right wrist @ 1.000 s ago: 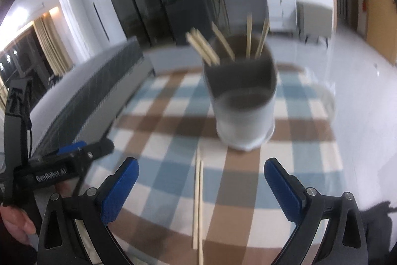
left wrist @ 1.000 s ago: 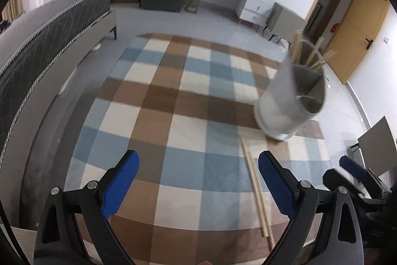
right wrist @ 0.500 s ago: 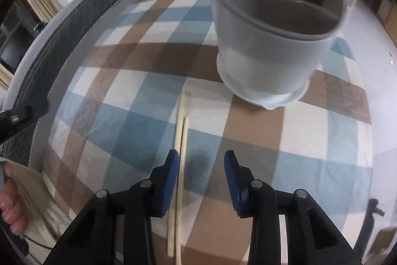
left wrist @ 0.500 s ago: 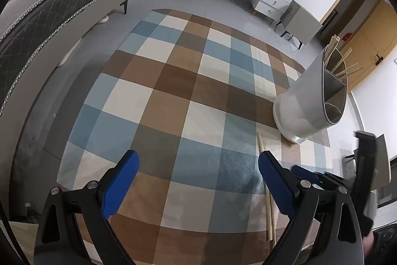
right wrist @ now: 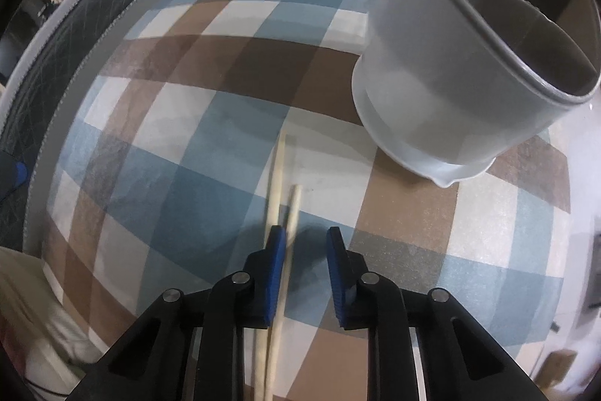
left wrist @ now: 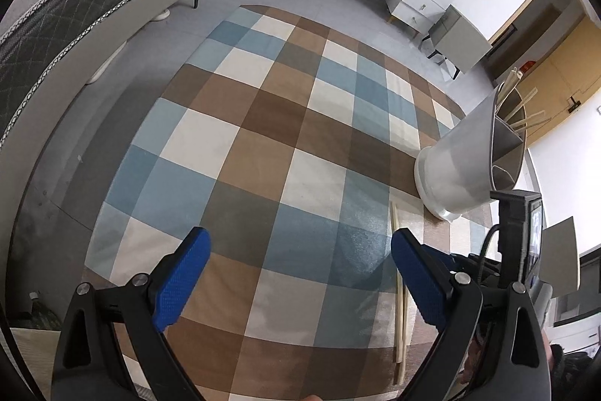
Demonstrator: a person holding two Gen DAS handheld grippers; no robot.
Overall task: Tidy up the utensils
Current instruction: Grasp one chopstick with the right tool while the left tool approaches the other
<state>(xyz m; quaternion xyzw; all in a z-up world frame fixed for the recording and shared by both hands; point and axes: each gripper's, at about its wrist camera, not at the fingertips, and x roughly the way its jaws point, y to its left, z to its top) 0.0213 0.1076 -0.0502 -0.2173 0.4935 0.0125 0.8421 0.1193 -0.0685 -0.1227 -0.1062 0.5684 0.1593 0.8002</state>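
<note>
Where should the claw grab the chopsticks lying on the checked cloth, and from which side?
Probably mid-shaft, from straight above. The chopsticks lie flat and nearly side by side on the cloth, tips toward the grey holder, so the fingers should straddle them across their width. The right claw is closing there, but only one stick sits between its pads; the other lies outside its left finger. Shift left.

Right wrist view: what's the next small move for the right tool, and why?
Probably nudge the right tool a little to its left before it finishes closing. Its jaws are closing, but of the two chopsticks on the checked cloth, only one seems to lie inside the gap, against the left pad; the other runs outside it. The holder stands just beyond.
</note>
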